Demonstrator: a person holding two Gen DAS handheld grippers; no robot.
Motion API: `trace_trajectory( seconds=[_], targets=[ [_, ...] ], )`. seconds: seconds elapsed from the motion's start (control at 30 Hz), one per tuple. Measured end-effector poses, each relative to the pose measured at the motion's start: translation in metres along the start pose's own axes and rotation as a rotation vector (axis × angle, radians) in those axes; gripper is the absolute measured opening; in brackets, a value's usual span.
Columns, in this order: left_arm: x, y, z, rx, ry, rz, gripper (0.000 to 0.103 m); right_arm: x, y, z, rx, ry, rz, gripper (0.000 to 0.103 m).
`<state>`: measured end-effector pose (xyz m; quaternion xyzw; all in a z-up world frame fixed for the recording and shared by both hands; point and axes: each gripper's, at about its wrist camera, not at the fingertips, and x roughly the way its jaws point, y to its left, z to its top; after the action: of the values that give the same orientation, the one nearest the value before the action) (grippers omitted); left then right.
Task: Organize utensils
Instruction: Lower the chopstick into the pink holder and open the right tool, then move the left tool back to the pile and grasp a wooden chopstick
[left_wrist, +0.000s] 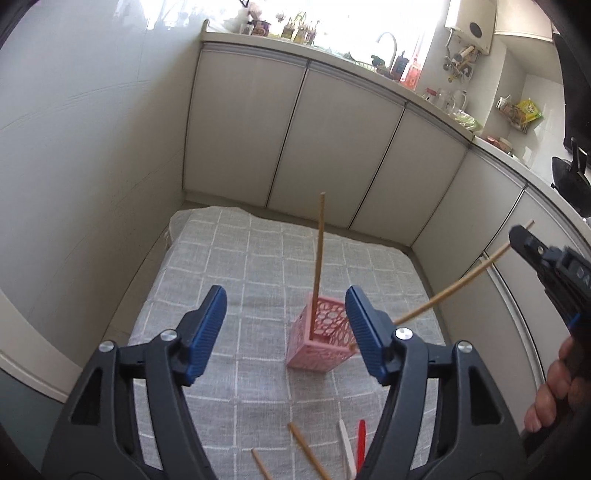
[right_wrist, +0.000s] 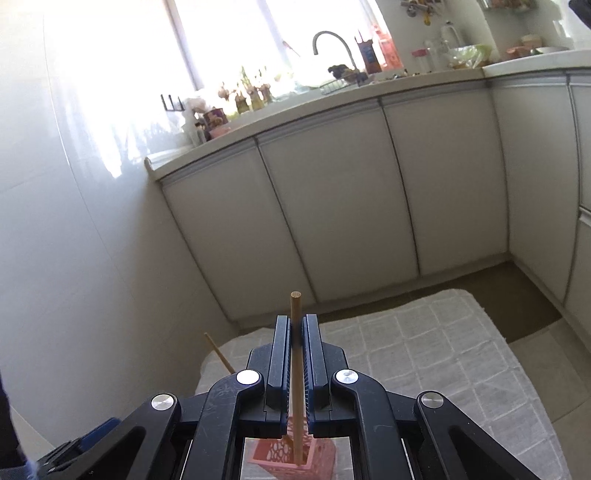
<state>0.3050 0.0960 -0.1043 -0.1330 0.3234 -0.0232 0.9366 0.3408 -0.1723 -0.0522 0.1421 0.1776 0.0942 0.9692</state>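
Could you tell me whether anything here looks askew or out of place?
Nothing is spilled or broken. The pink holder stands upright with one chopstick in it. The right gripper holds another chopstick slanted, its tip at the holder's rim.

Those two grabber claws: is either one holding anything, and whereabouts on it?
The right gripper is shut on a chopstick, pinched near its upper end, lower tip in the pink holder. The left gripper is open, holding nothing.

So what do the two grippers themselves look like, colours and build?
Both match: the left gripper and right gripper have black plastic clamp-style frames with silver rivets and ribbed dark-blue finger pads. A bare hand grips the right one; no cables visible.
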Motion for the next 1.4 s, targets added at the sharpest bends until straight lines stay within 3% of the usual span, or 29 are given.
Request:
trace_trajectory(
  seconds=[0.17, 0.5, 0.53, 0.63, 0.67, 0.8, 0.9, 1.1, 1.4],
  targets=[
    [-0.002, 0.009, -0.015, -0.018, 0.060, 0.020, 0.072, 0.040, 0.009, -0.003, -0.061, 0.072, -0.035, 0.005],
    [-0.003, 0.011, -0.029, -0.040, 0.106, 0.025, 0.075, 0.091, 0.004, -0.023, -0.039, 0.240, -0.073, 0.006],
    [-0.003, 0.010, -0.030, -0.039, 0.115, 0.022, 0.077, 0.089, 0.000, -0.024, -0.023, 0.248, -0.074, 0.010],
    [-0.005, 0.009, -0.033, -0.026, 0.145, 0.025, 0.082, 0.074, -0.013, -0.022, 0.048, 0.250, -0.052, 0.043],
    [-0.006, 0.008, -0.034, -0.022, 0.157, 0.028, 0.082, 0.068, -0.015, -0.020, 0.061, 0.249, -0.042, 0.047],
    [-0.009, 0.006, -0.045, -0.022, 0.212, 0.040, 0.083, 0.041, -0.023, -0.022, 0.063, 0.268, -0.048, 0.051],
    [-0.013, 0.007, -0.058, -0.023, 0.258, 0.054, 0.083, 0.017, -0.029, -0.030, 0.056, 0.285, -0.060, 0.060],
    [-0.022, 0.009, -0.083, -0.023, 0.326, 0.069, 0.083, -0.023, -0.044, -0.062, 0.056, 0.345, -0.080, 0.071],
    [-0.024, 0.006, -0.120, 0.059, 0.409, 0.098, 0.083, -0.057, -0.054, -0.110, 0.041, 0.466, -0.106, 0.084]
  ],
)
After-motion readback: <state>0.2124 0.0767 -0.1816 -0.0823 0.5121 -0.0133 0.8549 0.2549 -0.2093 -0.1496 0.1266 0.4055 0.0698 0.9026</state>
